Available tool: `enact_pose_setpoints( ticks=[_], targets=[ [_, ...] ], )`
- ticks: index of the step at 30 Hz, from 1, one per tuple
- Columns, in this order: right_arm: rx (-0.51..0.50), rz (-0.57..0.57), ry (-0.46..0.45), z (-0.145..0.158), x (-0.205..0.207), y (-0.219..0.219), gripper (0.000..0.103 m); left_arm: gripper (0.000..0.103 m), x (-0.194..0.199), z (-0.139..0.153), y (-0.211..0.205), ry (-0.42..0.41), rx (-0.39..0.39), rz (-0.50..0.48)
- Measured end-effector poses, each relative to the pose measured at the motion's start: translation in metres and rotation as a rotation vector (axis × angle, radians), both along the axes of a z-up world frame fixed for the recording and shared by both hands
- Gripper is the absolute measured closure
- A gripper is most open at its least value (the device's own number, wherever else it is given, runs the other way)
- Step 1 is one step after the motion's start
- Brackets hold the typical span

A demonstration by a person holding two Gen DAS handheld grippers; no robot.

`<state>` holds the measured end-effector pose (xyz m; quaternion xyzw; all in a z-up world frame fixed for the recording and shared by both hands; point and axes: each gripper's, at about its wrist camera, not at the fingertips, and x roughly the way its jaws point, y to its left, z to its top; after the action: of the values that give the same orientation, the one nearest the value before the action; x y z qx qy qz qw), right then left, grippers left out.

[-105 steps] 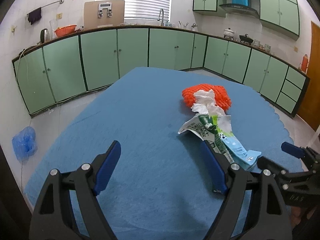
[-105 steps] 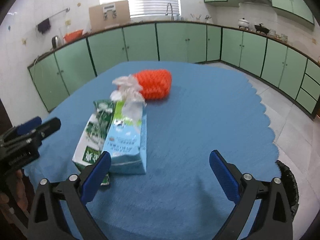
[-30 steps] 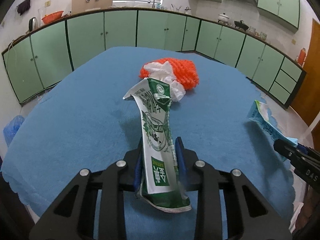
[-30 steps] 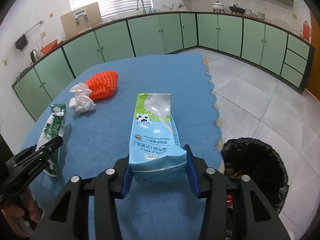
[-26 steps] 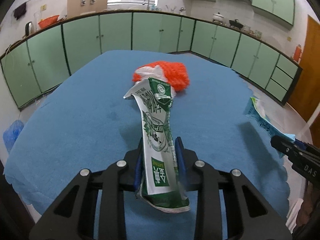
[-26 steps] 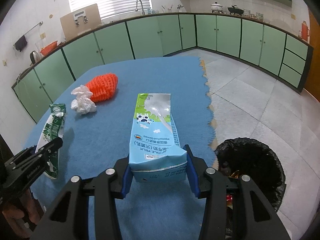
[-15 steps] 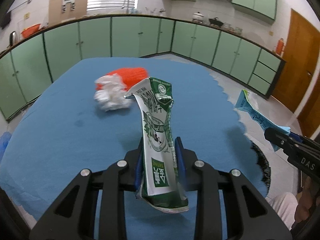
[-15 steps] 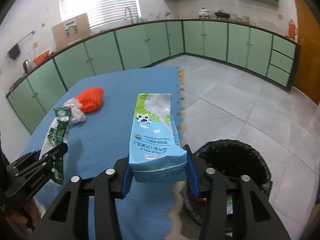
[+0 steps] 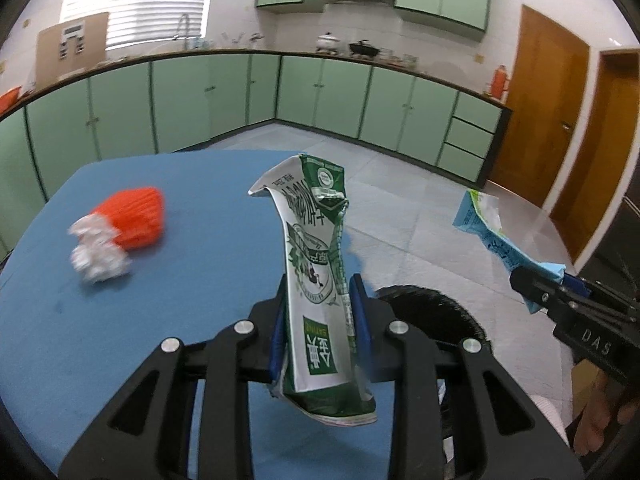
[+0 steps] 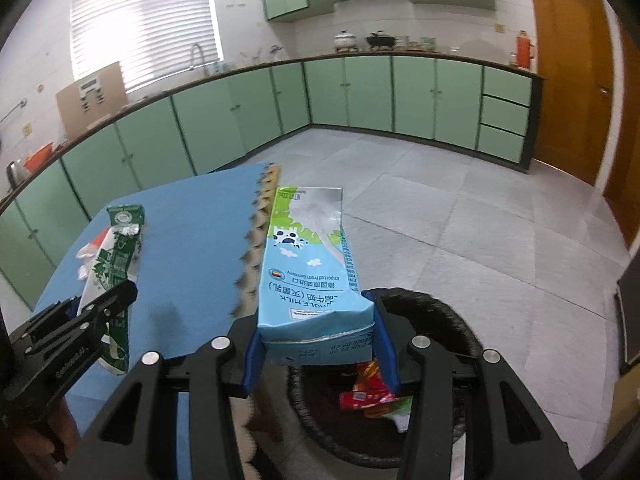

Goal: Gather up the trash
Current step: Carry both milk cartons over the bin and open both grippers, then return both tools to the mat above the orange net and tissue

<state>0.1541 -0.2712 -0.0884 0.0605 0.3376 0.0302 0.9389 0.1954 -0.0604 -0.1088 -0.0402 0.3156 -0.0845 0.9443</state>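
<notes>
- Left hand-held gripper (image 9: 318, 328): jaws nearly closed, with both blue pads pressing on the lower part of a crushed green milk carton (image 9: 316, 276). The carton is clear of the tabletop (image 9: 192, 280). It stands roughly upright between the fingers; its torn top bends toward the left of the left wrist view.
- Right hand-held gripper (image 10: 316, 344): jaws partly open and clamped on the base of a blue milk carton (image 10: 310, 264). The carton extends forward from the gripper, with its printed face upward.
- Blue milk carton position: held in the air, past the scalloped edge of the tabletop. Its gripped end is above the near rim of a black-lined trash bin (image 10: 440, 312) that stands on the tiled floor (image 10: 460, 220).
- Trash bin contents: red and green wrappers (image 10: 374, 396) are visible inside, below the right gripper.
- Green milk carton position: above the right part of the tabletop, near the bin rim (image 9: 432, 300).
- Remaining items on the blue tabletop: an orange mesh item (image 9: 138, 218) and a crumpled white tissue (image 9: 98, 254), touching each other, well to the left of the green carton. Both are blurred.
</notes>
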Motion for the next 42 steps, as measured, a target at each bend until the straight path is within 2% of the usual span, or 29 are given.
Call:
enact_pose_setpoints(
  ticks=[11,18,22,23,24,25,31,36,40,42],
  targets=[
    [-0.012,-0.124,0.059,-0.028,0.001,-0.056,0.057,0.076,0.028,-0.018,-0.088,0.020,0.006,-0.170],
    [0.005,-0.175,0.113,-0.056,0.015,-0.091,0.057,0.075,0.052,-0.044,-0.121,0.070,0.029,-0.215],
    [0.001,-0.155,0.149,-0.068,0.024,-0.101,0.057,0.069,0.064,-0.055,-0.131,0.108,0.034,-0.231],
    [-0.003,-0.159,0.152,-0.071,0.026,-0.102,0.050,0.064,0.067,-0.057,-0.133,0.119,0.028,-0.232],
    [-0.007,-0.164,0.156,-0.074,0.028,-0.105,0.040,0.051,0.069,-0.058,-0.132,0.121,0.024,-0.232],
    [-0.010,-0.173,0.157,-0.076,0.030,-0.108,0.039,0.047,0.070,-0.058,-0.132,0.117,0.019,-0.230],
    [0.022,-0.234,0.146,-0.076,0.028,-0.127,0.038,0.042,0.069,-0.052,-0.127,0.093,0.015,-0.215],
    [0.007,-0.242,0.127,-0.068,0.023,-0.122,0.022,0.033,0.060,-0.034,-0.090,0.042,0.003,-0.142],
    [0.014,-0.209,0.097,-0.051,0.024,-0.104,0.017,0.028,0.049,-0.018,-0.056,0.002,0.012,-0.076],
    [0.012,-0.178,0.078,-0.041,0.026,-0.088,0.011,0.026,0.043,-0.009,-0.037,-0.014,0.012,-0.037]
  ],
)
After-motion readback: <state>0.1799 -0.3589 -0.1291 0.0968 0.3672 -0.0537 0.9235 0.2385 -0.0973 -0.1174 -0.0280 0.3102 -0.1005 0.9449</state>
